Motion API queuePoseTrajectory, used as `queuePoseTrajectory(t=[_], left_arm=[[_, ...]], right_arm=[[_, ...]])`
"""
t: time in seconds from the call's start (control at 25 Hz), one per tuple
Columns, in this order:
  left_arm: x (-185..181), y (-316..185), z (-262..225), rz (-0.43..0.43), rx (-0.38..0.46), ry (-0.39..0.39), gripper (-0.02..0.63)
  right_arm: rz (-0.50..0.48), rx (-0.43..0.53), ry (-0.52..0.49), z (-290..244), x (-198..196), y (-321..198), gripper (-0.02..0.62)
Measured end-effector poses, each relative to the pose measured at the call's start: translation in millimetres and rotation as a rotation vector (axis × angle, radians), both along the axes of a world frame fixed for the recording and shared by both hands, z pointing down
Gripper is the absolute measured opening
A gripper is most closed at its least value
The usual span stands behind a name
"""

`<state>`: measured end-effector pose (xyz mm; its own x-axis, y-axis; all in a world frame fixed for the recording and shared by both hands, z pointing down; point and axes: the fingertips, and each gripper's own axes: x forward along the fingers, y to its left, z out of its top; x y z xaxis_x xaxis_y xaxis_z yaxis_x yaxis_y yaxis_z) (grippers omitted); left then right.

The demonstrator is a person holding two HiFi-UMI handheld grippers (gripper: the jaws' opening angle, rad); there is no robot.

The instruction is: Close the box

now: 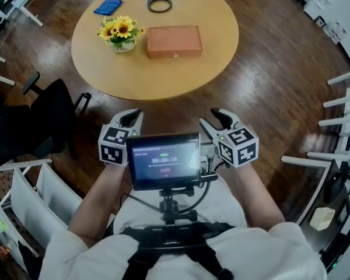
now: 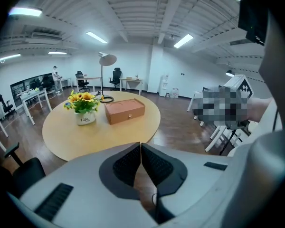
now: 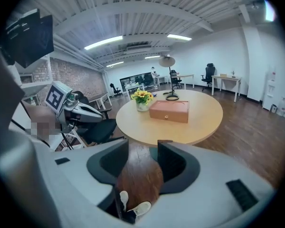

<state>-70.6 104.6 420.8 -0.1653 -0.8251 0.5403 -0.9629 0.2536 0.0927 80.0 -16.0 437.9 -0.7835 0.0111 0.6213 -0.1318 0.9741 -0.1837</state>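
Locating the box first: where does it lie? (reader)

The box (image 1: pixel 174 42), brown, with its lid down, lies on the round table (image 1: pixel 221 45). It is just to the right of a pot of sunflowers (image 1: pixel 122 34) and apart from it. Behind it on the table are a dark ring-shaped lamp base (image 1: pixel 159 2) and a flat blue thing (image 1: pixel 108 6). Both my claws are well apart from the table, over the wooden floor (image 1: pixel 268 92). (holder)

Left claw: what state? (reader)

My left gripper (image 1: pixel 130 120) is clenched. In the left gripper view its two dark pads (image 2: pixel 127 165) meet along one line, pad on pad. Beyond the tips, the box shows at the middle of the table. (holder)

And the right? (reader)

My right gripper (image 1: pixel 217 119) is released. In the right gripper view its jaws stand apart, and the gap shows only floorboards and, lower down, a pair of shoes (image 3: pixel 141 209). The box lies ahead on the table, its front clasp turned toward me. Head view, near edge: each claw bears its marker cube, and between the two, at my chest, a small screen (image 1: pixel 166 159) is lit. (holder)
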Motion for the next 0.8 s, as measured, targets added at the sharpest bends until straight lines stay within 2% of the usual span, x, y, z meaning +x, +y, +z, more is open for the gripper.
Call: queuePoseTrajectory(t=[0.44, 0.8], left_arm=[[10.0, 36.5, -6.6, -0.096, 0.015, 0.043, 0.001], [11.5, 52.1, 3.8, -0.112, -0.012, 0.052, 0.000]], right_arm=[[-0.044, -0.029, 0.055, 6.7, 28.1, 18.6, 0.198], [-0.046, -0.025, 0.061, 6.3, 33.4, 23.4, 0.195]])
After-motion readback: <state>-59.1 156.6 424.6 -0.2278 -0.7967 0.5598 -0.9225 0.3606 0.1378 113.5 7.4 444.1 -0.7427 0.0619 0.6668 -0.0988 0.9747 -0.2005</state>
